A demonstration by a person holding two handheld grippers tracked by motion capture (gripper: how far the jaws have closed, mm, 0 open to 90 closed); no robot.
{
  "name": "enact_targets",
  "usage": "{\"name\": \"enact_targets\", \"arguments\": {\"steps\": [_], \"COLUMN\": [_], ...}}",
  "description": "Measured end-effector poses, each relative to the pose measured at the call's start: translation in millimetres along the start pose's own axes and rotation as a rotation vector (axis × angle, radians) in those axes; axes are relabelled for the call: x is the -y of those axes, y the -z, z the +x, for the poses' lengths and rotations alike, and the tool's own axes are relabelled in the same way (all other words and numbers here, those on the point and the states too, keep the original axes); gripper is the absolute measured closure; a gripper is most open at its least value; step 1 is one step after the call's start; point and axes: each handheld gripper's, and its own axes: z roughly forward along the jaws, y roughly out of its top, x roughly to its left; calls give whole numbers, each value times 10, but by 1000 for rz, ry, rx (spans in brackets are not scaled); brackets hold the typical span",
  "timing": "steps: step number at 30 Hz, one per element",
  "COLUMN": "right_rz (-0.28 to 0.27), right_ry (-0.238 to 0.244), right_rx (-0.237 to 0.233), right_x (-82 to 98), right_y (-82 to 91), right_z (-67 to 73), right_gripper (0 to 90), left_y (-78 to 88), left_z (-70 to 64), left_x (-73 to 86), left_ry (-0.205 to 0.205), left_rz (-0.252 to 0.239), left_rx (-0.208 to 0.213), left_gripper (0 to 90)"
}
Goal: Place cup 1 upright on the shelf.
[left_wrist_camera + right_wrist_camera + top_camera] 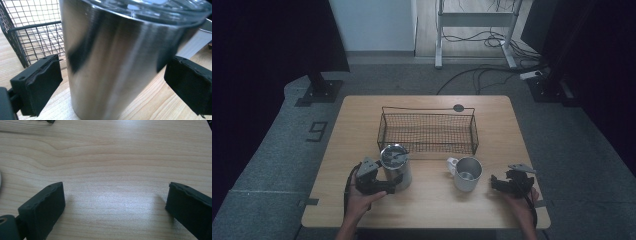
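A tall steel tumbler (396, 167) with a clear lid stands on the wooden table (432, 205), just in front of the wire basket (427, 108). My left gripper (396, 183) reaches in from the left at the tumbler's lower half. In the left gripper view the tumbler (112, 62) stands between the two black pads (40, 82), with a thin gap on each side, so the left gripper (112, 85) is open. A steel mug (467, 173) sits to the right, handle pointing left. Beyond it my right gripper (496, 184) rests open over bare wood (112, 157), nothing between its jaws (115, 205).
The black wire basket (32, 37) is empty and lies across the table's middle. A small dark disc (458, 107) sits at the table's far edge. Cables and a desk frame (477, 30) lie on the floor beyond, with dark stands at both sides.
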Motion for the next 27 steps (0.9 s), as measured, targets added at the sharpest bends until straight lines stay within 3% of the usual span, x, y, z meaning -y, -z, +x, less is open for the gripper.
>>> {"name": "enact_targets", "arguments": {"steps": [11, 27], "right_rz": [1, 1], "right_ry": [1, 1], "right_rx": [1, 1], "right_x": [-1, 0], "right_y": [0, 0], "right_z": [1, 1], "right_gripper": [18, 18], "left_y": [-133, -295], "left_z": [-17, -82], "left_x": [-53, -85], "left_ry": [-15, -39], "left_rz": [0, -31], "left_rx": [-13, -68], "left_gripper": [0, 10]}}
